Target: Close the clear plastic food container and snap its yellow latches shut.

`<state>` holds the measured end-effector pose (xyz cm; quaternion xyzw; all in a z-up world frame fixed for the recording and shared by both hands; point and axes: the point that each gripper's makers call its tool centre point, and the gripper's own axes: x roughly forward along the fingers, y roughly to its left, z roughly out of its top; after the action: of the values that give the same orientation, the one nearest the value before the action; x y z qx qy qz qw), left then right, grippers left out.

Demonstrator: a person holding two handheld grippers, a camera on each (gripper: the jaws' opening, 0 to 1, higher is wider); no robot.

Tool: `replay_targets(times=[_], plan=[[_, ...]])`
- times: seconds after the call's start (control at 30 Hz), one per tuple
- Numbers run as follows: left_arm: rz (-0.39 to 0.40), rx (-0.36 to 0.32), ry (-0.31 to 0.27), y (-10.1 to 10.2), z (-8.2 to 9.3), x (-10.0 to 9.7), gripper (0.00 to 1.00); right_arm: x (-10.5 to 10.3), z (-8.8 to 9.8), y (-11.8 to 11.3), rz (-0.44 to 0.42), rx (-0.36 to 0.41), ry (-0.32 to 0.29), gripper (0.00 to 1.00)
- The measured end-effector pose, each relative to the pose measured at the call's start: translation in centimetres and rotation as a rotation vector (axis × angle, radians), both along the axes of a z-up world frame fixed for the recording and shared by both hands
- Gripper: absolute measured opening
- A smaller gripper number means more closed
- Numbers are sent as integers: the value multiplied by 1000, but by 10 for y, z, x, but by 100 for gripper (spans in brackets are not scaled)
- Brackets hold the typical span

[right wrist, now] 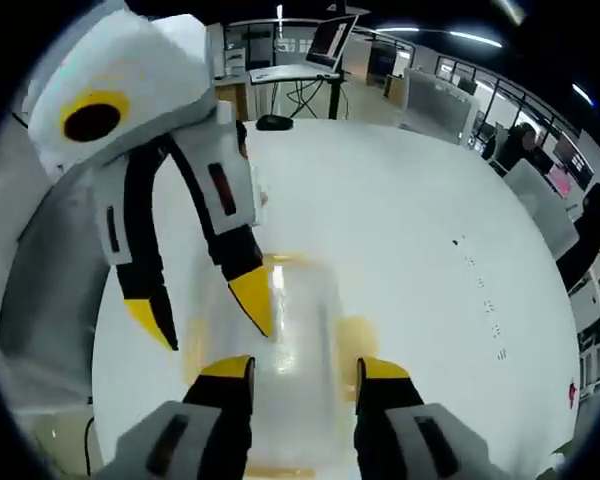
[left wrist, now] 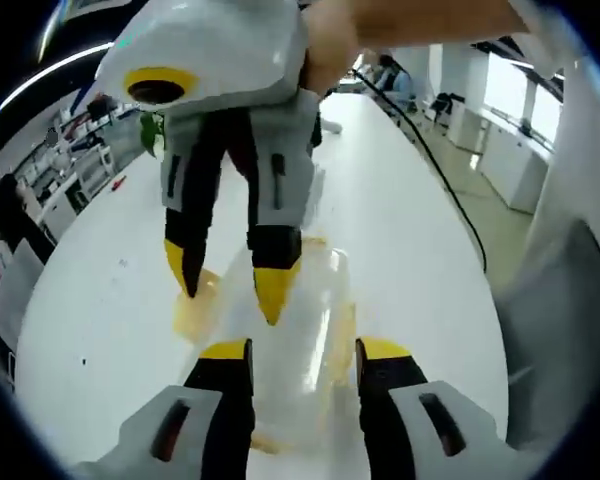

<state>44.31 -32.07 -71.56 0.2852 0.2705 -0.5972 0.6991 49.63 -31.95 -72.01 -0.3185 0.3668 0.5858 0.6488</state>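
On the white counter [left wrist: 110, 330], seen from the left gripper view, the clear food container [left wrist: 280, 320] lies just ahead of the left tool [left wrist: 302, 350], whose yellow-tipped jaws stand spread with nothing between them. Beyond the container the right tool [left wrist: 230, 285] comes down from the far side, its jaws also apart, tips at or just above the container's top; whether they touch the lid I cannot tell. A yellow latch [left wrist: 195, 310] shows at the container's left edge. From the right gripper view, the same container [right wrist: 290, 340] sits directly in front of the right tool [right wrist: 302, 368], jaws spread and empty, with the left tool [right wrist: 210, 320] reaching toward the container from the far left, one tip over the lid near its edge, the other beside the container. A yellowish patch [right wrist: 355, 335] at the container's right edge looks like another latch. The lid seems to lie flat already, so the step in hand is probably the latching. To do it well, steady the lid with one tool and push each latch squarely against the container's side, since clear plastic on a smooth counter will likely slide.
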Motion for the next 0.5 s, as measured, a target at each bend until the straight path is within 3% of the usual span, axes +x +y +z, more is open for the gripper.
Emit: replay_targets(times=[0.07, 0.1, 0.13, 0.2, 0.27, 0.43, 0.5], plan=[[-22, 6, -49, -1, 1, 2, 41, -3, 2, 2, 62, 8, 12, 46], [-52, 31, -109, 0, 1, 5, 39, -5, 2, 2, 72, 10, 29, 49], [-84, 44, -132, -2, 0, 4, 39, -1, 1, 1, 62, -10, 39, 49], [-99, 60, -125, -4, -4, 0, 38, 2, -2, 1, 69, -31, 70, 51], [-112, 85, -161, -6, -8, 3, 40, 1, -5, 3, 96, -61, 66, 51], [-117, 98, -139, -15, -16, 2, 43, -5, -13, 5, 115, -101, 69, 49], [-146, 121, -187, -16, -17, 1, 44, -7, -12, 5, 104, -90, 87, 47]])
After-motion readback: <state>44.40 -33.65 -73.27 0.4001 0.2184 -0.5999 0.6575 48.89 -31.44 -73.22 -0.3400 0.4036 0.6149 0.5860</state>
